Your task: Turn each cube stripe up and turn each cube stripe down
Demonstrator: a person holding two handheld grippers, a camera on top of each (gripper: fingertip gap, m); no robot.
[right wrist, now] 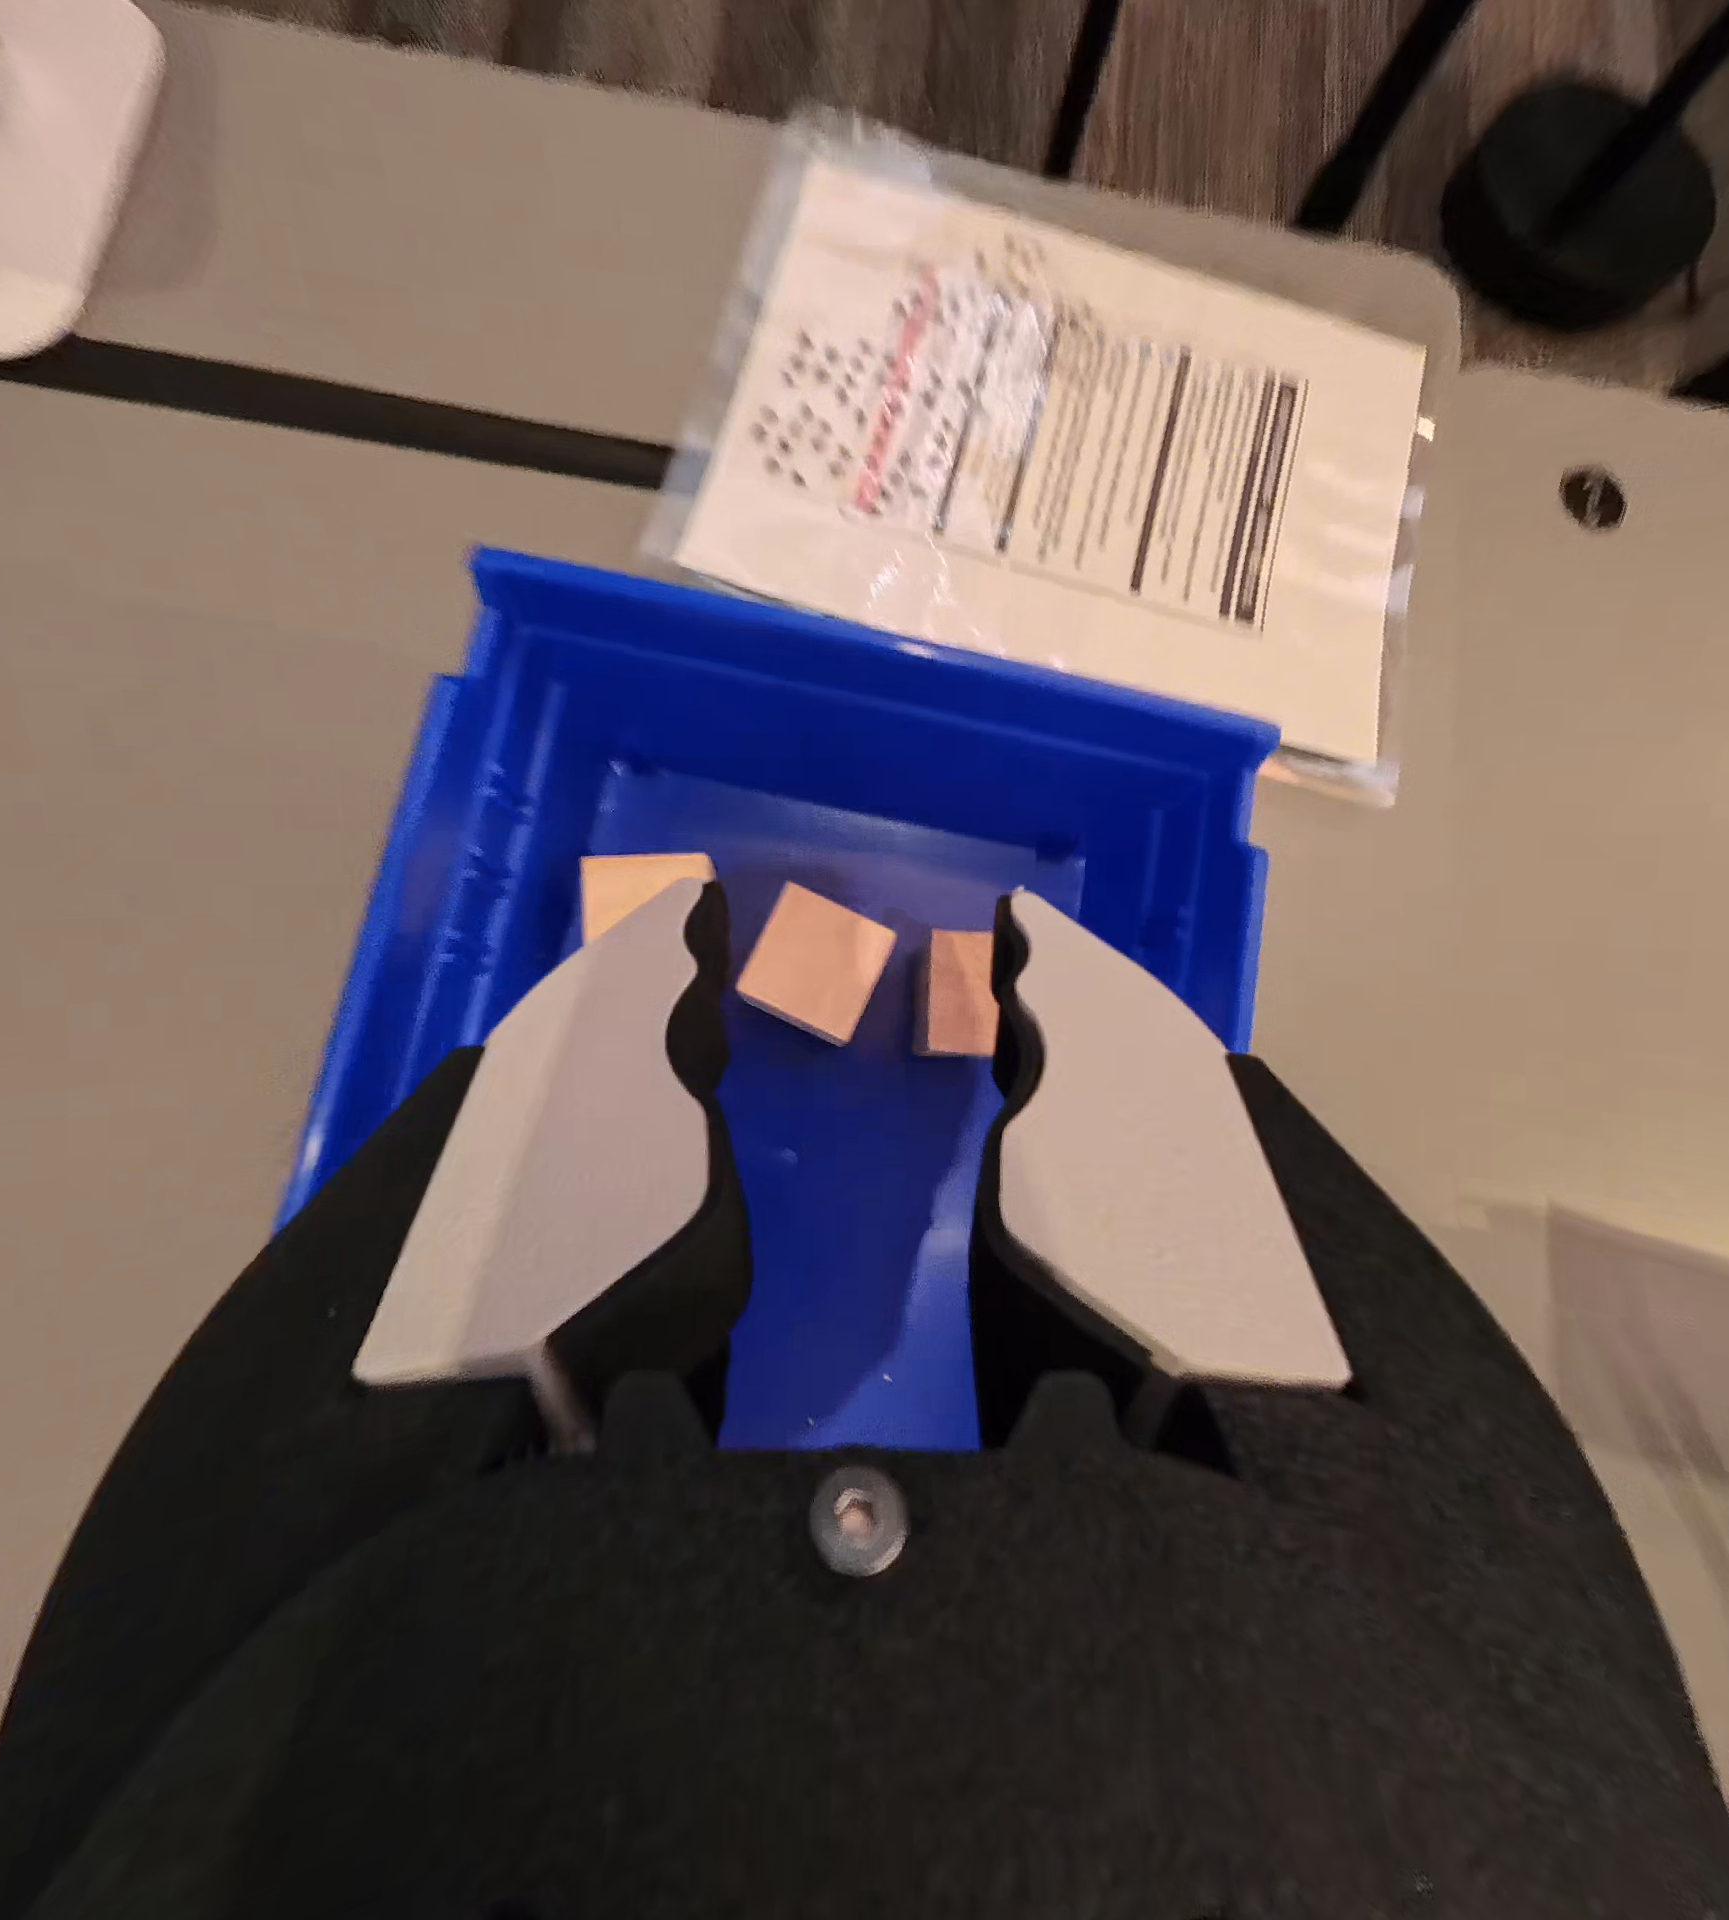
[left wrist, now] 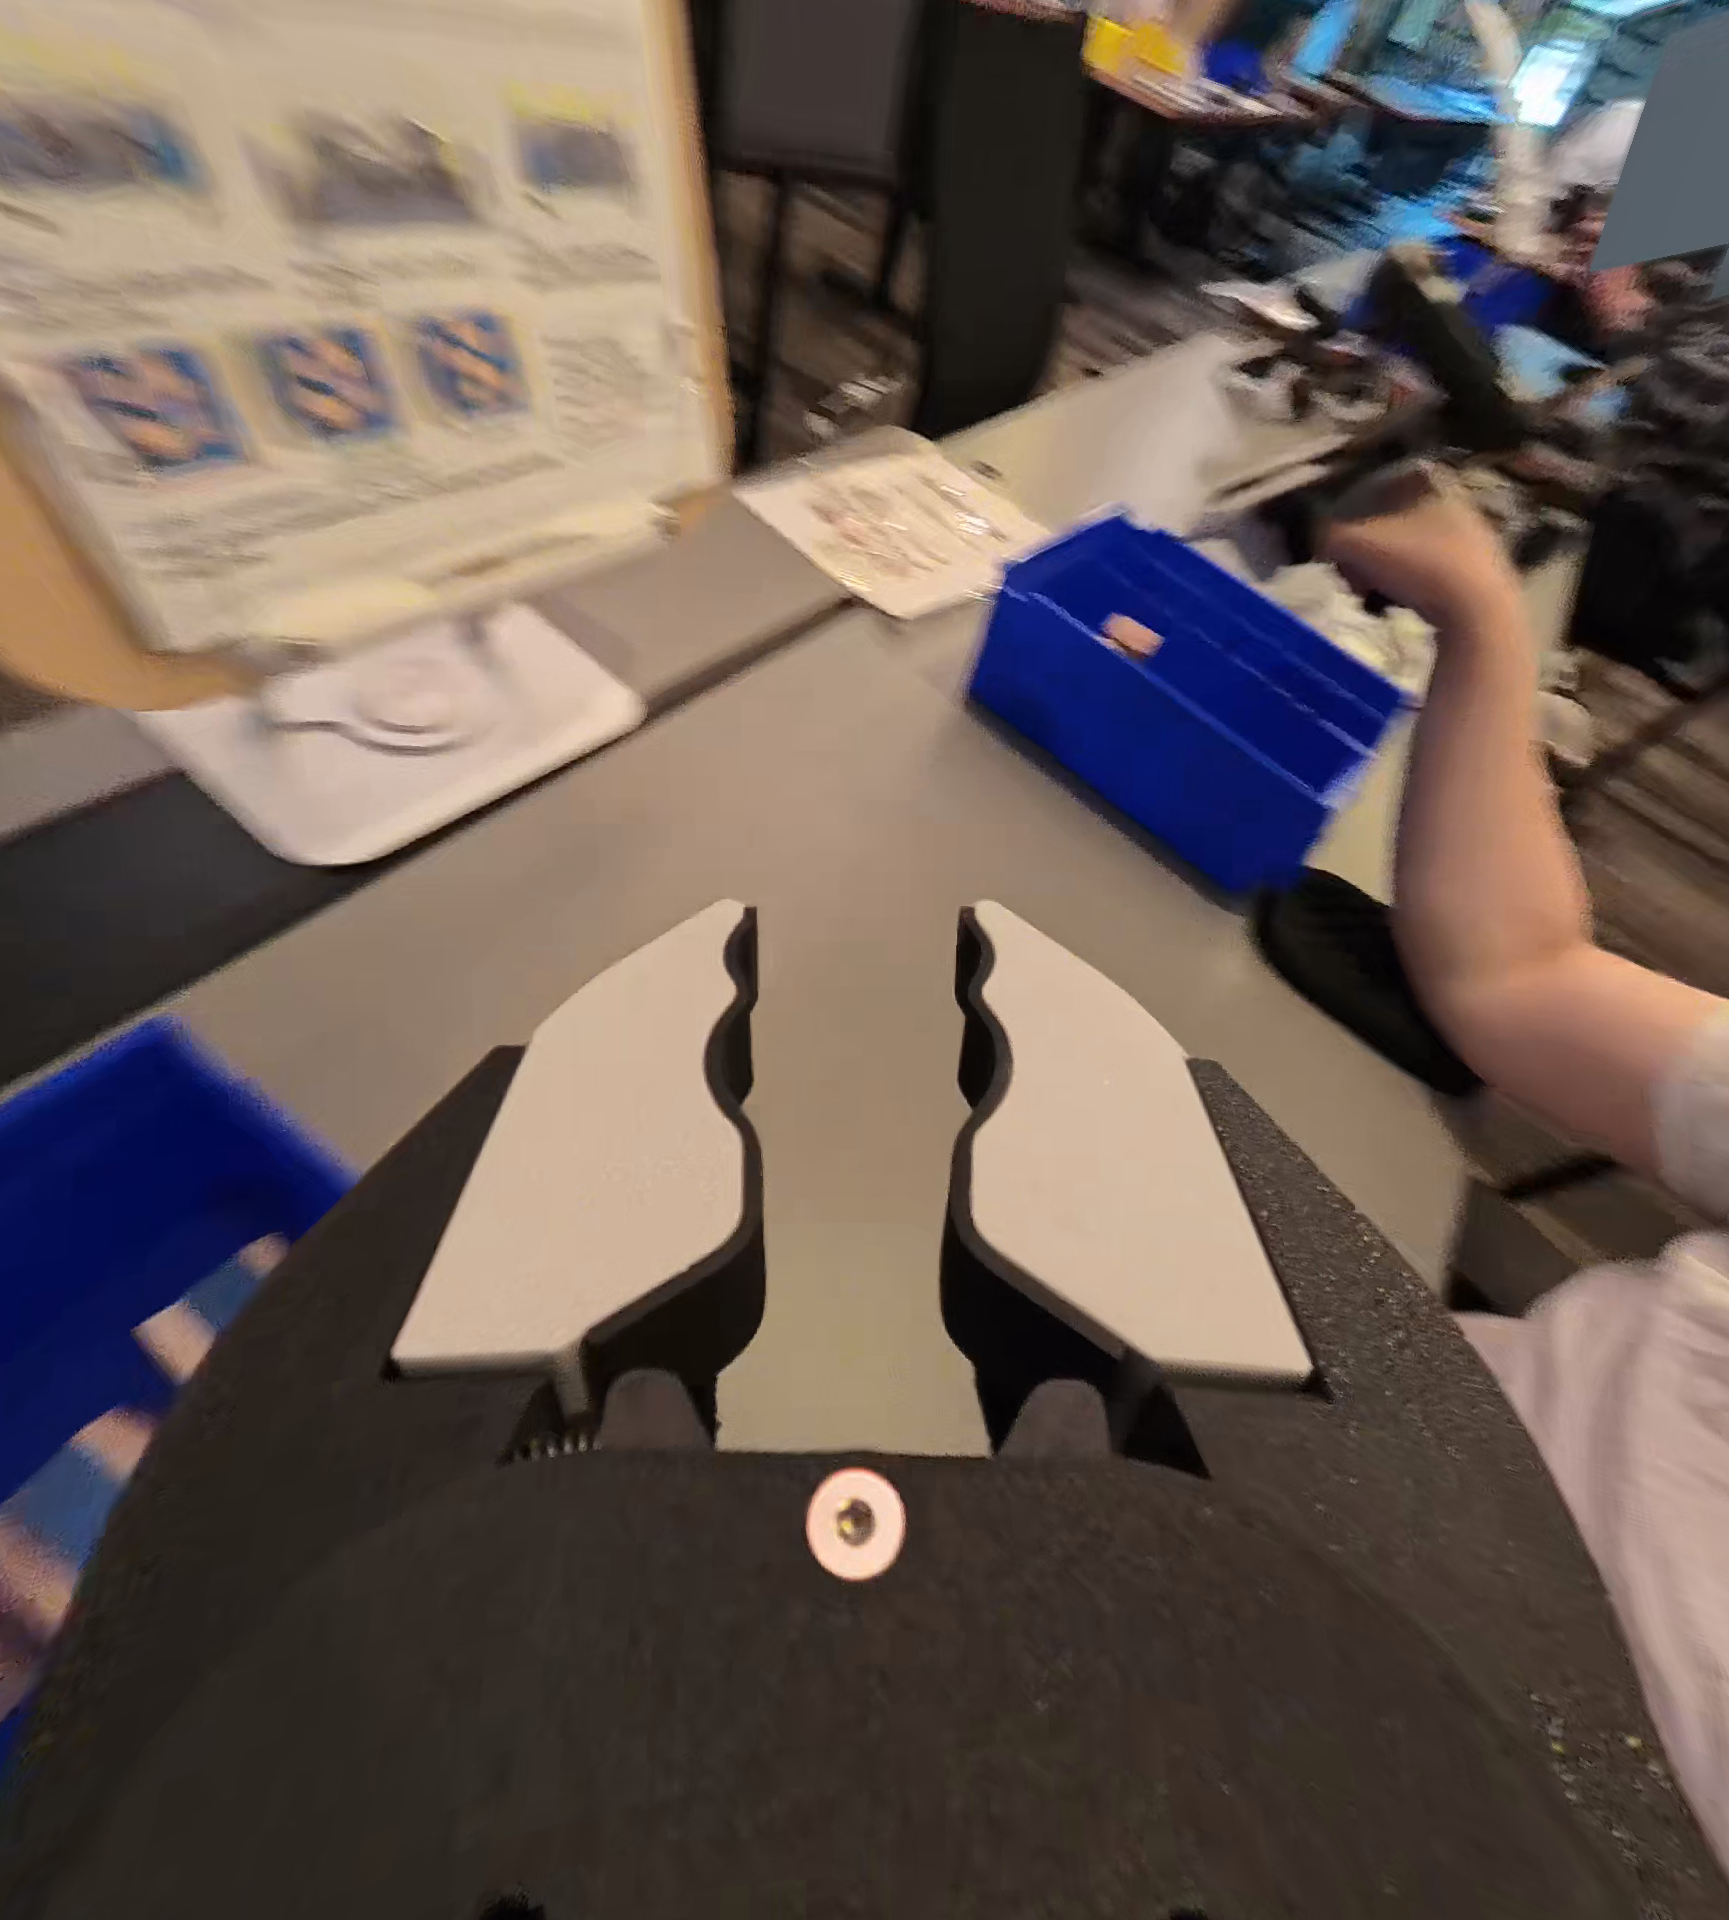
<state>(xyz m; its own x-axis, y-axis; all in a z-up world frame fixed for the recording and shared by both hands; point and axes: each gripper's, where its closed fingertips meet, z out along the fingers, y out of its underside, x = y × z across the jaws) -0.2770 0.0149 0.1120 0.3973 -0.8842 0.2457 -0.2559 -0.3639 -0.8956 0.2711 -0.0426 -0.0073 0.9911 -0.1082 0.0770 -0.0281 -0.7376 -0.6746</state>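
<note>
In the right wrist view my right gripper (right wrist: 860,902) is open and empty, held above a blue bin (right wrist: 870,707). Three light wooden cubes lie on the bin's floor: one (right wrist: 621,891) partly behind the left finger, one (right wrist: 816,975) tilted between the fingers, one (right wrist: 959,992) against the right finger. No stripe shows on their visible faces. In the left wrist view my left gripper (left wrist: 855,914) is open and empty above the grey table (left wrist: 818,748). The same bin (left wrist: 1161,717) stands ahead to the right with one cube (left wrist: 1130,636) showing. A second blue bin (left wrist: 60,1299) sits at lower left with blurred cubes inside.
A poster board (left wrist: 299,312) on a white stand (left wrist: 403,727) stands at far left. A bagged printed sheet (right wrist: 1047,457) lies behind the bin. A person's bare arm (left wrist: 1462,810) holds the right gripper above the bin. A black stand base (right wrist: 1577,208) sits on the floor beyond the table.
</note>
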